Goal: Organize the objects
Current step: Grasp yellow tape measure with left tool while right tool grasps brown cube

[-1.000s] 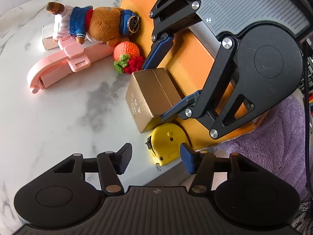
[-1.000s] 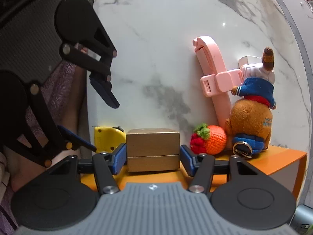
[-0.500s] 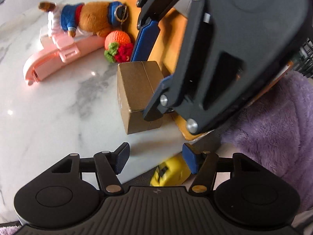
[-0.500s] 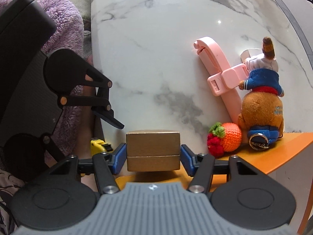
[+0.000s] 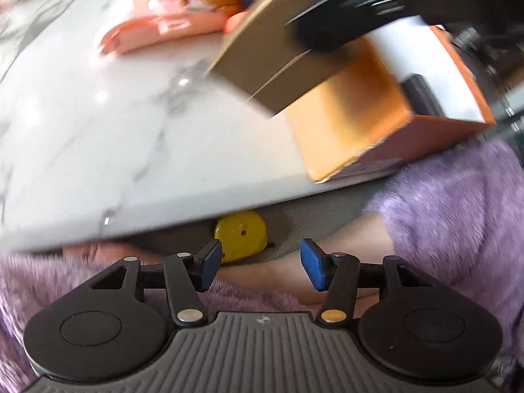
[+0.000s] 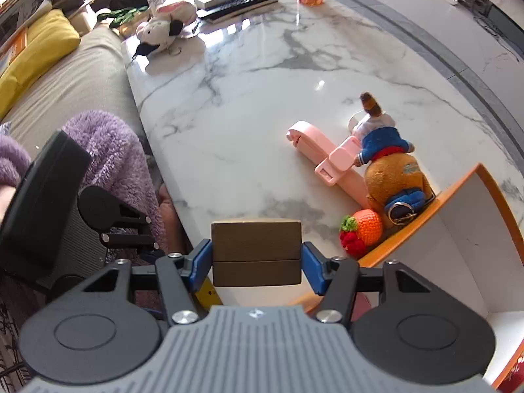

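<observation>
The gold-brown box point(image 6: 256, 249), a hard-edged rectangular block with a seam line across its near face and a dull metallic sheen, sits clamped between the blue pads of the right gripper point(image 6: 256, 263), lifted clear of the marble table point(image 6: 262, 98) and hanging near the open orange bin point(image 6: 471, 216), whose rim lies at about three o'clock from it in the right wrist view. The main risk, as I judge it, is a slip: the box's faces look smooth and the pads hold it only at its two ends, so a quick swing toward the bin could twist it loose or knock a corner on the bin's stiff rim. A low carry could also brush the crocheted orange-and-red strawberry toy point(image 6: 362, 231), soft and round, lying just beside the bin at two o'clock from the box. Beyond it lie the plush bear point(image 6: 391, 170) in its blue jacket and the glossy pink plastic holder point(image 6: 327, 160), touching each other. The left gripper point(image 5: 258, 263) hangs below the table edge with its jaws spread wide and nothing between them, aimed toward the yellow tape measure point(image 5: 240, 237), a rounded hard case resting on grey fabric at twelve o'clock from the fingertips, off the table; fluffy purple fabric point(image 5: 458, 216) crowds that side and might snag a pad.
</observation>
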